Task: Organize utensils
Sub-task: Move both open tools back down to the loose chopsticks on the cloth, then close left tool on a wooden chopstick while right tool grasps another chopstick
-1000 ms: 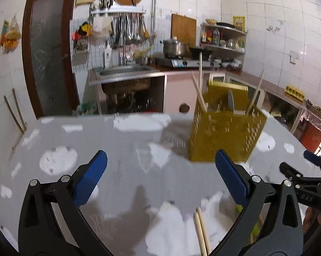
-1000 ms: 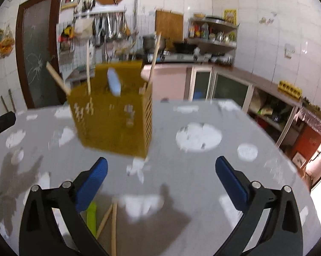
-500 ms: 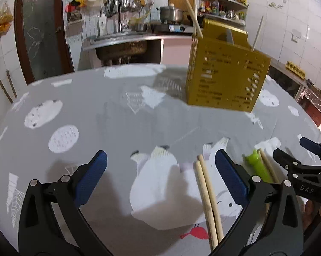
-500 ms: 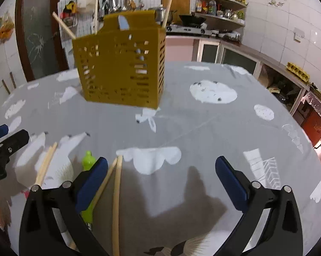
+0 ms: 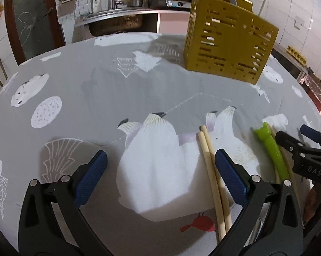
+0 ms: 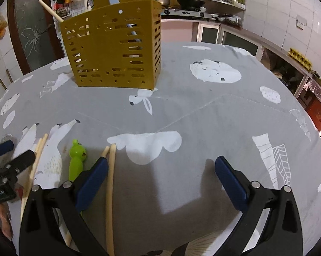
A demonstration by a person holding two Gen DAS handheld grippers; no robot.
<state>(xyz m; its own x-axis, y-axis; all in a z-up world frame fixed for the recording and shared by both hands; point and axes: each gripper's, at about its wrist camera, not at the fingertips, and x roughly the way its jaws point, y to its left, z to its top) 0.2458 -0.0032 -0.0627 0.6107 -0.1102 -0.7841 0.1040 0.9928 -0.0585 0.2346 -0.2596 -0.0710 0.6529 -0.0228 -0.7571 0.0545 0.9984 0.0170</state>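
A yellow slotted utensil holder stands on the grey tablecloth with chopsticks and a pale utensil in it. A pair of wooden chopsticks lies just inside the right finger of my open, empty left gripper. A green utensil handle lies between the two grippers. A second pair of chopsticks lies by the left finger of my open, empty right gripper. The right gripper's tip shows at the right edge of the left wrist view.
The round table has a grey cloth with white animal prints. Behind it are a sink counter, a stove with a pot and wall shelves. The table edge drops off on the right toward cabinets.
Both grippers have tilted down and lowered toward the table. The chopsticks and green handle now lie close at the fingers, and the holder sits higher in both views.
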